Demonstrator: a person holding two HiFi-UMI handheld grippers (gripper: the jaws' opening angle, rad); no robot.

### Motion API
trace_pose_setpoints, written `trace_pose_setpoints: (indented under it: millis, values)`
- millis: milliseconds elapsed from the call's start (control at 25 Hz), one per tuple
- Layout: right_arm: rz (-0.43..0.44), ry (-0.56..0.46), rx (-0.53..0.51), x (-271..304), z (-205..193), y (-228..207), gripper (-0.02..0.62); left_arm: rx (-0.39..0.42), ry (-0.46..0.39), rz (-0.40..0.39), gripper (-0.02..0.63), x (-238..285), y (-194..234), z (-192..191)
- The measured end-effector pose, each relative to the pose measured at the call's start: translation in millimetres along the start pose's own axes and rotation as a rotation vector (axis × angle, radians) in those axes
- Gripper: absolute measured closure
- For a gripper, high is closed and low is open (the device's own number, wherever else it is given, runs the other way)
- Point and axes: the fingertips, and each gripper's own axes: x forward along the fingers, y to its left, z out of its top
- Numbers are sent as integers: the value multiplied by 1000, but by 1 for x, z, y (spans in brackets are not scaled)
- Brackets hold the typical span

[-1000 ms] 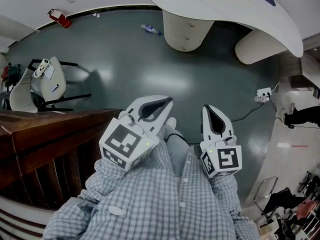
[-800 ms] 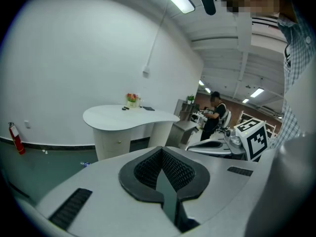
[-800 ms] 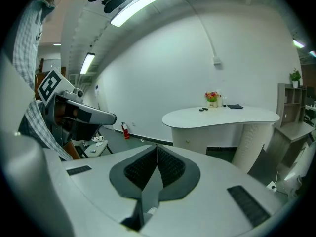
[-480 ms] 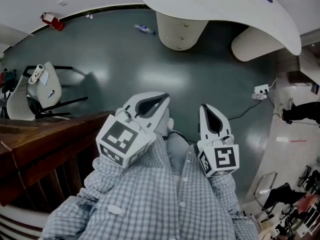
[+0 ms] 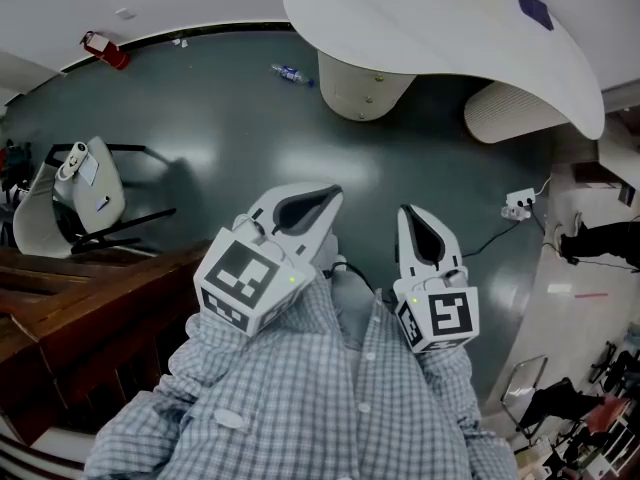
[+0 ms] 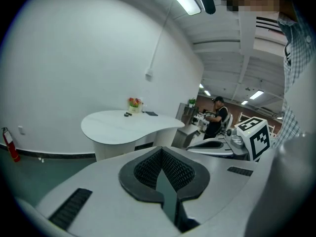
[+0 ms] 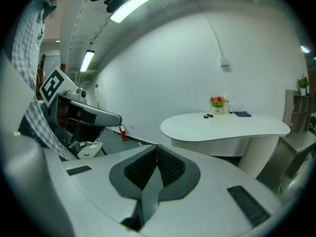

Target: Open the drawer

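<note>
A dark wooden cabinet (image 5: 90,313) stands at the lower left of the head view; I cannot make out a drawer front or handle on it. Both grippers are held close to the person's checked shirt (image 5: 330,398), above the green floor and right of the cabinet, touching nothing. My left gripper (image 5: 330,195) has its jaws closed together and empty, which the left gripper view (image 6: 160,151) confirms. My right gripper (image 5: 407,214) is likewise shut with nothing in it (image 7: 156,147). Each points toward the white table.
A white curved table (image 5: 430,18) on a round pedestal (image 5: 365,83) fills the top. A white chair (image 5: 85,183) stands far left. A red fire extinguisher (image 5: 105,51), a bottle (image 5: 290,71) and a power strip (image 5: 522,201) with cable lie on the floor.
The view has shifted a little, so the cabinet sits lower and further left in the picture. Both grippers stay shut and have hardly moved.
</note>
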Motion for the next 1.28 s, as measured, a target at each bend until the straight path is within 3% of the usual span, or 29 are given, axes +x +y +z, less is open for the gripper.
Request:
trace_pose_setpoints:
  millis: [480,800,1040,1280]
  values:
    - [60,12,-41,78,34,4,586,-11,-49,34,601,12,66,26]
    - [58,39,-36,99,29,3,586,-38,-42,60,601,13,95,21]
    - [30,81,-16,112,19,-28,586,-59,-18,53,601,31,102,21]
    - [51,104,-50,126,18,-52,586,-92,-11,104,601,45,116,20]
